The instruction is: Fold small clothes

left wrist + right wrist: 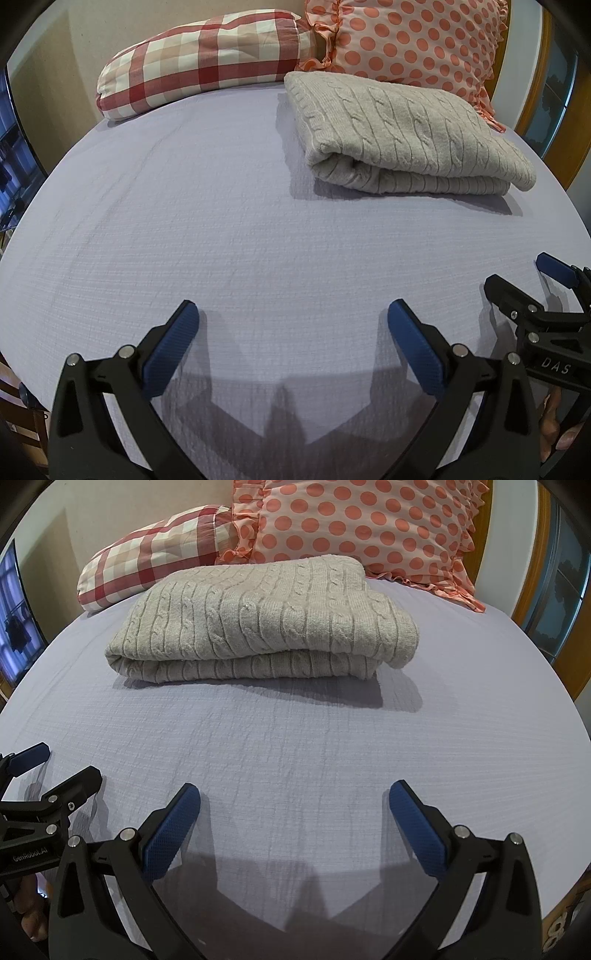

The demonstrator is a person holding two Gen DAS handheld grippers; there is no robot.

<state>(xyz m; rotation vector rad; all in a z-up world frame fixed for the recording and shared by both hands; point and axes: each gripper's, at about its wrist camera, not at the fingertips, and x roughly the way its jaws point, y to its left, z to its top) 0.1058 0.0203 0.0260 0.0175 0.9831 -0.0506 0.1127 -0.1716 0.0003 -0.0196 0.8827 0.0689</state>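
Observation:
A beige cable-knit sweater [402, 133] lies folded into a thick rectangle on the lavender bed sheet [221, 229]; it also shows in the right wrist view [266, 620]. My left gripper [291, 317] is open and empty, low over the bare sheet, well in front and left of the sweater. My right gripper [295, 797] is open and empty, in front of the sweater and apart from it. Each gripper shows at the edge of the other's view: the right gripper [517, 273] and the left gripper [70, 760].
A red checked pillow [199, 59] and a pink polka-dot ruffled pillow [413, 40] lie at the head of the bed behind the sweater. A wooden frame [532, 590] stands at the right. The bed's edge curves along both sides.

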